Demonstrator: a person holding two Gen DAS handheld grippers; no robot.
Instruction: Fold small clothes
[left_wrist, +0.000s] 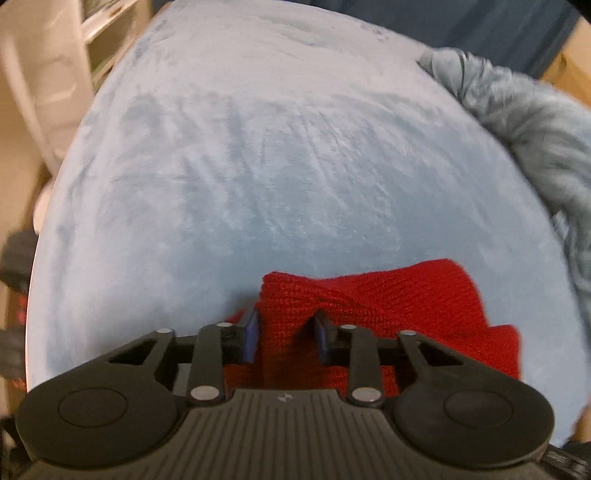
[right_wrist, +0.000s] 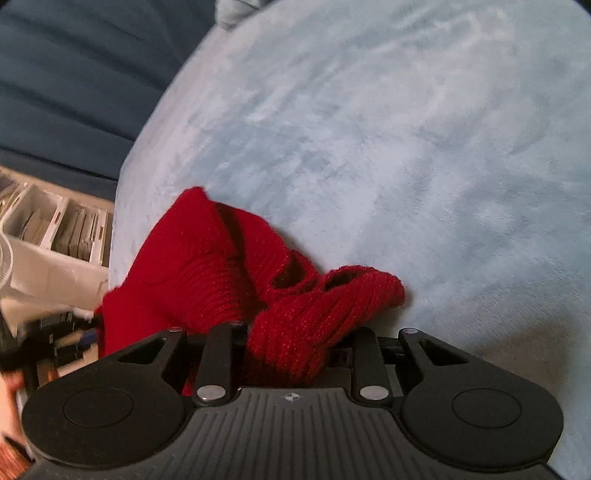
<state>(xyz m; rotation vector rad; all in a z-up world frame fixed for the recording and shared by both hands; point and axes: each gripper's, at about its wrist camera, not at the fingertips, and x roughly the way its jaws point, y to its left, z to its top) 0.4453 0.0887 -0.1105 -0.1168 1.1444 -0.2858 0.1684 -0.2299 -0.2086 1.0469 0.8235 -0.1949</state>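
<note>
A red knitted garment (left_wrist: 369, 295) lies bunched on the light blue plush cover (left_wrist: 258, 166). My left gripper (left_wrist: 286, 332) has its blue-padded fingers closed on a fold of the red knit near the garment's left end. In the right wrist view the same red garment (right_wrist: 207, 266) is crumpled, and my right gripper (right_wrist: 291, 354) is shut on a thick rolled edge of it, which hides the fingertips. The garment spans between both grippers, just above or on the cover (right_wrist: 406, 147).
A grey-blue crumpled cloth (left_wrist: 524, 122) lies at the right edge of the cover. White shelves (right_wrist: 55, 229) with boxes stand beyond the cover's left edge. A dark blue curtain (right_wrist: 66, 74) hangs behind. The cover's edge drops off to the left in both views.
</note>
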